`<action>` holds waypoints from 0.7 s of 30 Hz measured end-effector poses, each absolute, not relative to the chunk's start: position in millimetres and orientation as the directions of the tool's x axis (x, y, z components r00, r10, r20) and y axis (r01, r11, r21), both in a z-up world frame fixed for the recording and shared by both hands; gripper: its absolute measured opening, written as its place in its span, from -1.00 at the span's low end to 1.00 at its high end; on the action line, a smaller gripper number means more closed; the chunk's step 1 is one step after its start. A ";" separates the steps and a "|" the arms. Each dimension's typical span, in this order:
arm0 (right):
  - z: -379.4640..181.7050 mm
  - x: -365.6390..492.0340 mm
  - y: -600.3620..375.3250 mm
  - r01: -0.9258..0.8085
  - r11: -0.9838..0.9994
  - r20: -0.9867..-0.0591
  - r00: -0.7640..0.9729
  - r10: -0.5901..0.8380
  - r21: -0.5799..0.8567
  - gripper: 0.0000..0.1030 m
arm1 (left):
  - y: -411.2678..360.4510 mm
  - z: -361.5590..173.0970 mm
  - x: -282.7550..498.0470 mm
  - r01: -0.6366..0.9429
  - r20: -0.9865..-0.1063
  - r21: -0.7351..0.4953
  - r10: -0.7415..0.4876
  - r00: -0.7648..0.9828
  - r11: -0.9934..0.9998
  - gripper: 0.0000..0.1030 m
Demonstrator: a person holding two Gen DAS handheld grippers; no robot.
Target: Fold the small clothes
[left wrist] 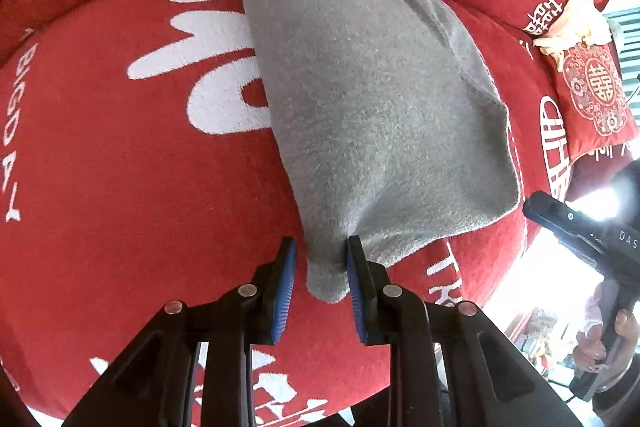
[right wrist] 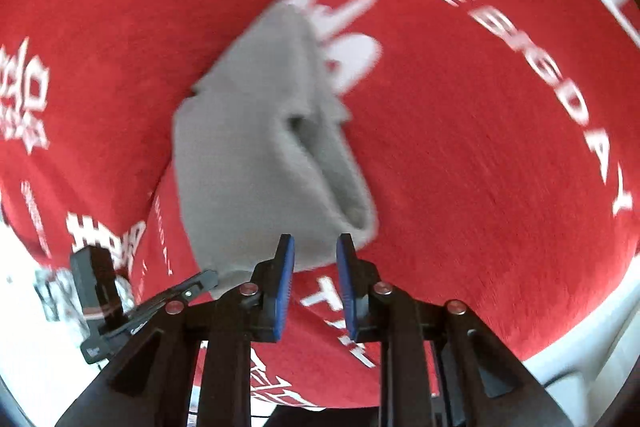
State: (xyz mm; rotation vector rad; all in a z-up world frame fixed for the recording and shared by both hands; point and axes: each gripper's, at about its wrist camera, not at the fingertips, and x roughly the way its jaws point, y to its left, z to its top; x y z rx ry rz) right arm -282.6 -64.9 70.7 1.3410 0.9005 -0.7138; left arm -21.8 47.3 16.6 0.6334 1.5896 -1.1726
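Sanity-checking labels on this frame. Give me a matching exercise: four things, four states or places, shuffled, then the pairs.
Things:
1. grey cloth
2. left gripper
3. right gripper
4. embroidered cushion

States or places:
A. open, nothing between its fingers
B. lies at the far right on the red cover
C. open, a cloth corner sits between its fingers
D. draped on the red cover, partly doubled over

Pairs: 1-D, 2-C, 3-A, 4-B

Red sofa cover [left wrist: 100, 167], grey cloth [left wrist: 372, 99], patterned cushion [left wrist: 596, 91] on it
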 end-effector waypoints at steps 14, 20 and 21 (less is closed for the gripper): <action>34.2 -301.1 -65.9 0.921 0.014 -0.916 0.385 0.110 0.389 -0.31 | 67.7 32.0 -10.8 0.858 -0.964 -0.267 -0.121 -0.239 0.439 -0.50; 52.6 -299.5 -48.8 0.916 0.019 -0.913 0.396 0.093 0.400 -0.19 | 73.6 40.1 -13.1 0.876 -0.974 -0.227 -0.119 -0.194 0.425 -0.49; 54.1 -297.7 -46.0 0.915 0.021 -0.912 0.399 0.091 0.403 -0.17 | 74.0 40.7 -13.3 0.879 -0.975 -0.223 -0.118 -0.190 0.421 -0.49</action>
